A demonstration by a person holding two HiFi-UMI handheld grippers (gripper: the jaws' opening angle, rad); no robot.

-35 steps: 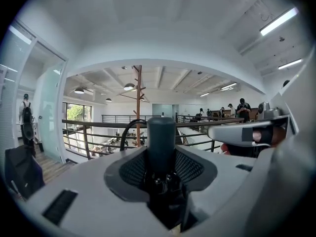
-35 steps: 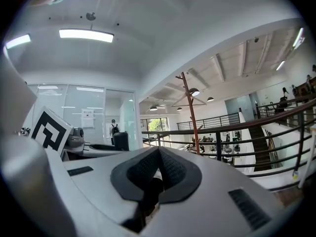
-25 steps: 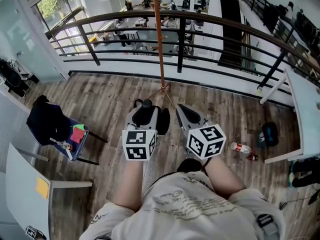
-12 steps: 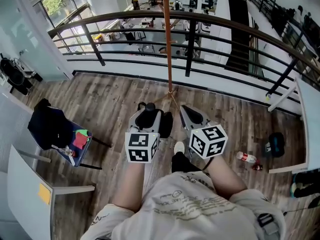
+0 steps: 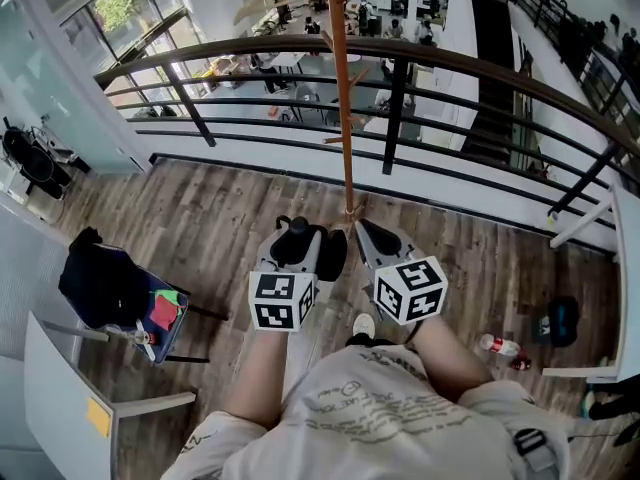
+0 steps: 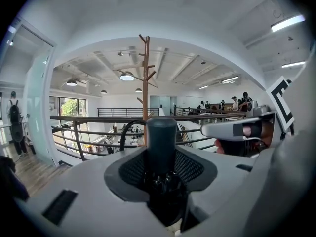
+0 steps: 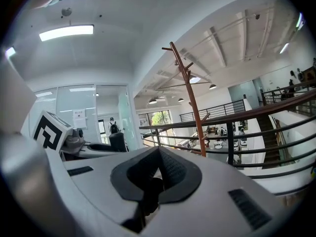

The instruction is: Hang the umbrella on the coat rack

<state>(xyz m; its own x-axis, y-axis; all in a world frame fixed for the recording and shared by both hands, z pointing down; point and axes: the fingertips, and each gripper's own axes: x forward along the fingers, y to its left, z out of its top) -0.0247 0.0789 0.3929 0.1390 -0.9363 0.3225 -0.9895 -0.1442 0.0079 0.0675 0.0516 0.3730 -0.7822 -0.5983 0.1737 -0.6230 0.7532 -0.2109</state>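
On a wood-floored balcony point(image 5: 200, 208) behind a railing point(image 5: 300, 46), the left gripper point(image 5: 292, 238) clamps the umbrella point(image 5: 297, 226), handle upright, with the coat rack point(image 5: 345, 118) at 12 o'clock just beyond; the right gripper point(image 5: 372, 238) is closed, apparently empty.

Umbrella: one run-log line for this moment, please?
left gripper shut on umbrella | right gripper shut | coat rack ahead, umbrella unhung

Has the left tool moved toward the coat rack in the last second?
Yes. The left tool, shut on the umbrella, has come forward: its tip is now nearly level with the coat rack base, which lay clearly ahead before.
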